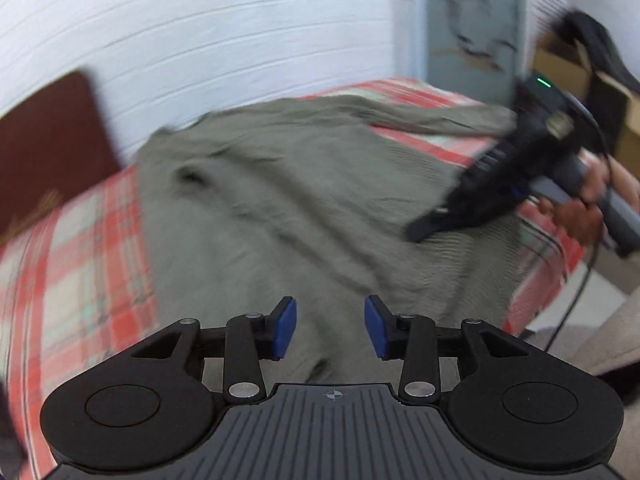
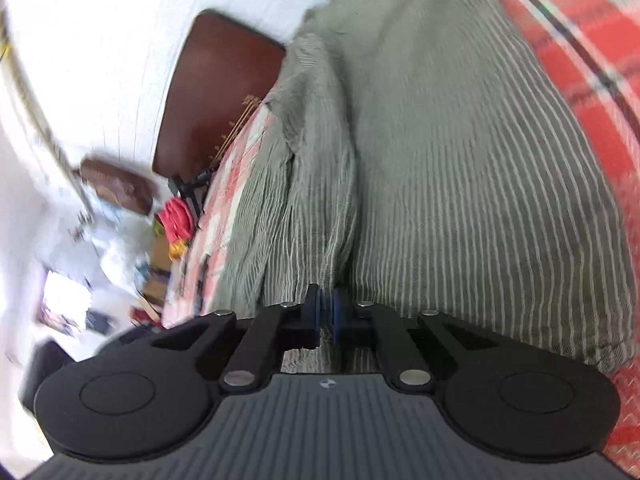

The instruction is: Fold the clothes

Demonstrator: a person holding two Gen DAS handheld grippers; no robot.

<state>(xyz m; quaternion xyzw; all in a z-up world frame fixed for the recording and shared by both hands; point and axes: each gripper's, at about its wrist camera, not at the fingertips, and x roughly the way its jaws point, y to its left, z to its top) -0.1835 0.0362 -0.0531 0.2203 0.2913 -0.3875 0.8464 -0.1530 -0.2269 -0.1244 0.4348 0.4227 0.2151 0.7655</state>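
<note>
Grey-green striped garment (image 1: 304, 200) spread across a bed with a red plaid sheet (image 1: 80, 260), rumpled, one part trailing to the far right edge. White wall beyond; dark brown headboard (image 1: 48, 140) at far left.

Left tool (image 1: 330, 328) hovering over the near part of the garment, blue pads about half apart, nothing between them, no cloth touched. Picture blurred.

Right tool (image 2: 325, 312) pinched nearly shut on a fold of the striped cloth at the garment's right edge, fabric visibly gathered between the blue pads. In the left wrist view, same tool (image 1: 424, 228) low on the cloth at right, a hand (image 1: 588, 200) on its grey handle, cable hanging off the bed's side.

Step in hand, by judgement: an early fold, with one edge secured at right and the second grip not yet taken. Garment far from flat, so probably little of the task done.

Next move likely calls for: left tool lowered onto a matching edge or corner near it, closed on a single layer only, then both lifted together and carried across evenly. Risk: bunched layers caught, or a crooked fold from uneven pull.
</note>
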